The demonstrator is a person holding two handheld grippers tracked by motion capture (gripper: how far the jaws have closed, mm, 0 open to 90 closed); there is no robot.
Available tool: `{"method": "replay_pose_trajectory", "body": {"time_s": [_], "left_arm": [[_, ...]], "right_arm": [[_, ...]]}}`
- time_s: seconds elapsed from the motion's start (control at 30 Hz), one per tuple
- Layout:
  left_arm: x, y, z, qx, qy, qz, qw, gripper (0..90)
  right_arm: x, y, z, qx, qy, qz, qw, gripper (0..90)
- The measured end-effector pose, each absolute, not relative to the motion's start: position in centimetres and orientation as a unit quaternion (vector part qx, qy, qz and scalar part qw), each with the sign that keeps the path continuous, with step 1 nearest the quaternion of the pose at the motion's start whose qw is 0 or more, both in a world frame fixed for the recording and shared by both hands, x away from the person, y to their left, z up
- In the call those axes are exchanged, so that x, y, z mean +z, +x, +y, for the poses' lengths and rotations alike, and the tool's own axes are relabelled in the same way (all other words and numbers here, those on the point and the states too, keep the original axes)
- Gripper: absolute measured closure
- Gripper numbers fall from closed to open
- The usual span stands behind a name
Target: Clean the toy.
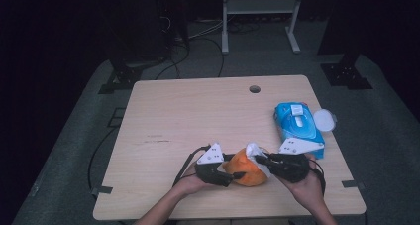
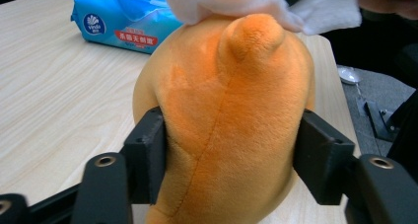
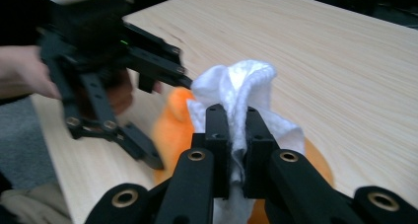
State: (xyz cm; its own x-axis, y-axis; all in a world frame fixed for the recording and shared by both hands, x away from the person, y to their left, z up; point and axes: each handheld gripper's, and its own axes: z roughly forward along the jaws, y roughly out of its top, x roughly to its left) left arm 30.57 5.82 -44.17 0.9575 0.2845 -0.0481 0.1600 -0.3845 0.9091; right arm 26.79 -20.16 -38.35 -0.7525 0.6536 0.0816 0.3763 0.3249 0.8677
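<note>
left claw (image 2: 229,157): clamped on orange plush toy (image 2: 231,125), steadies it | right claw (image 3: 236,135): clamped on white wipe (image 3: 241,83) over toy, I think for wiping

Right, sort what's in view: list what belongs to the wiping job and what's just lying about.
In use:
- plush toy, orange, clamped by the left gripper
- wipe, white, pinched in the right gripper and lying on the toy
- wipes pack, blue, likely where the wipe came from

Lying about:
- white lid beside the pack
- frame behind the table
</note>
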Motion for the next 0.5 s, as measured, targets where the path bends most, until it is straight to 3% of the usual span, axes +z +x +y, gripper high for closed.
{"method": "replay_pose_trajectory", "body": {"time_s": [0.33,0.5], "left_arm": [[-43.2,30.3,6.3,0.069,0.833,0.121,0.536,35.5],[-43.6,30.6,5.9,0.073,0.83,0.125,0.539,13.7]], "right_arm": [[-38.5,26.8,-19.9,0.488,0.32,0.801,0.136,83.6],[-39.4,27.5,-21.0,0.48,0.343,0.796,0.138,83.7]]}}
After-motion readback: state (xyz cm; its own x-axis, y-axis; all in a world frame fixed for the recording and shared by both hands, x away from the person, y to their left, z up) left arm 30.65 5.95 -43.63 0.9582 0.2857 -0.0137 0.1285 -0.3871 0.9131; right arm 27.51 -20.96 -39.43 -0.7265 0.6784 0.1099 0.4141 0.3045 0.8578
